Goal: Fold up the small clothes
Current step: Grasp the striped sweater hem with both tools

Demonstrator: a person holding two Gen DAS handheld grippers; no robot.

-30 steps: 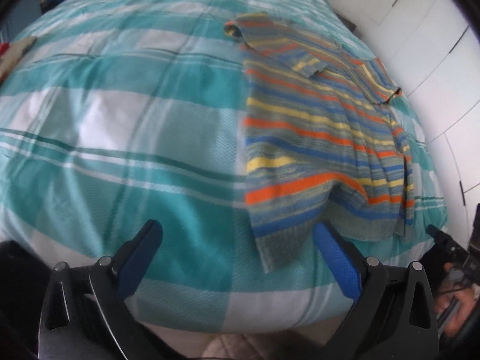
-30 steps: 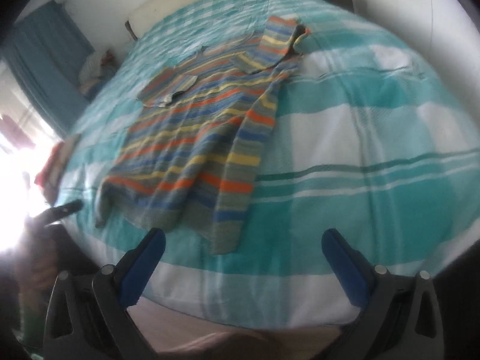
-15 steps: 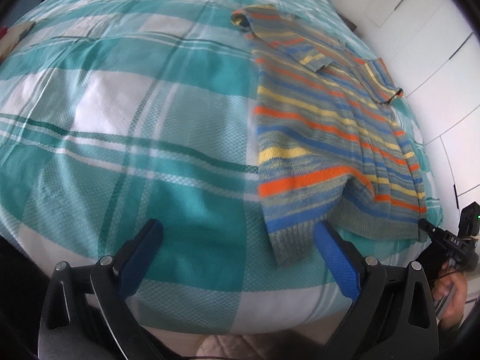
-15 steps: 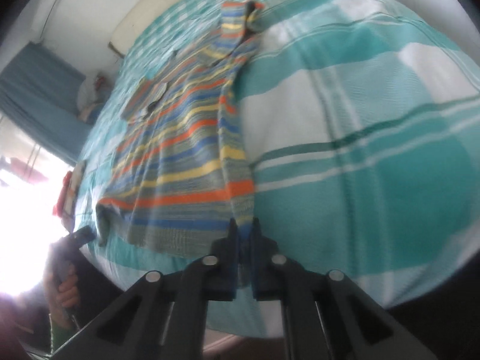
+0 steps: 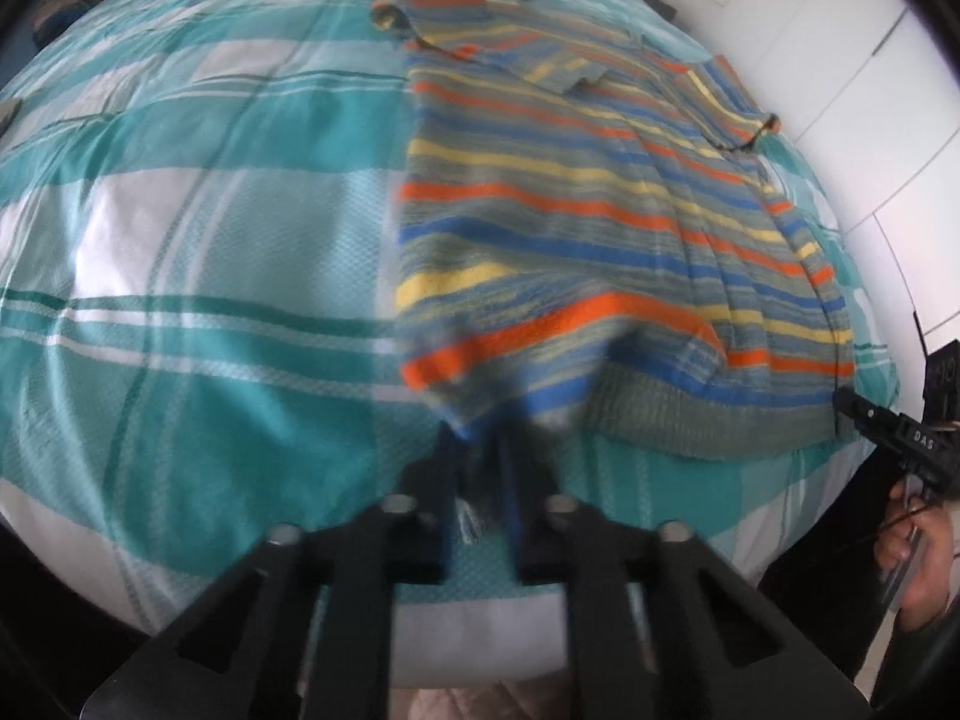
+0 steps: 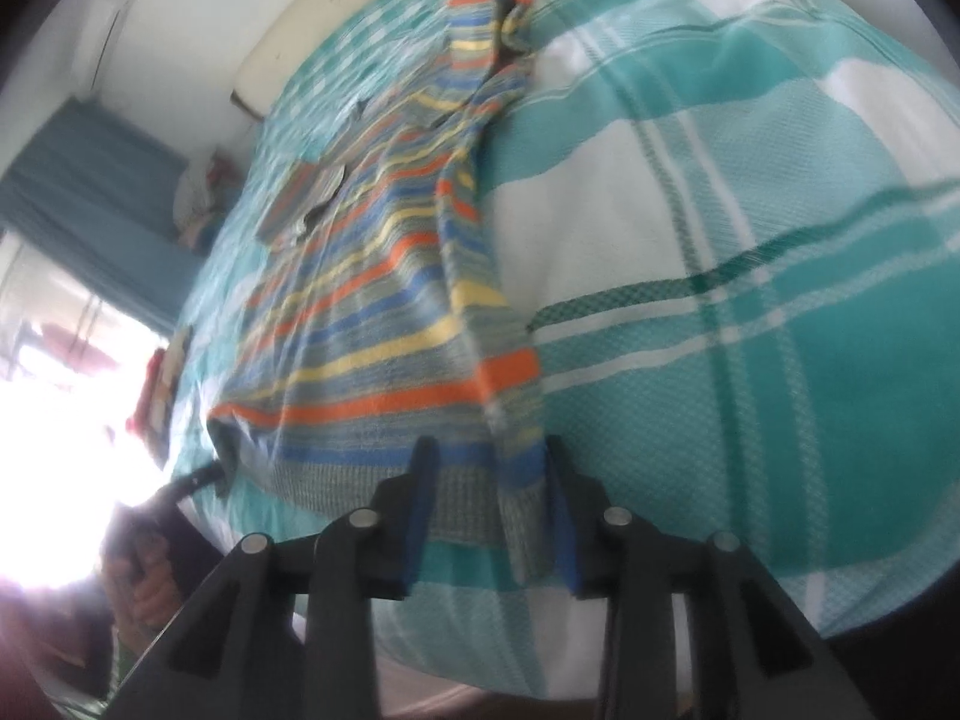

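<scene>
**Uneven grips at the hem put the fold at risk**

Here, the striped sweater (image 5: 600,228) lies flat on the teal checked bedspread (image 5: 198,240), hem toward the near edge of the bed, collar toward the far end. At the sweater's near left corner, the left gripper (image 5: 483,456) has pinched its jaws together on the folded-in sleeve end, though blur hides how much fabric it has. At the sweater's near right corner, the right gripper (image 6: 489,480) has just been opening; its jaws now stand partly apart, straddling the sleeve cuff and hem without pressing them. So only 1 of the 2 corners looks held. If both hands lift now, the right corner would likely stay down and the sweater would twist. A shallow left pinch could also slip, dropping the sleeve out of its fold.
</scene>
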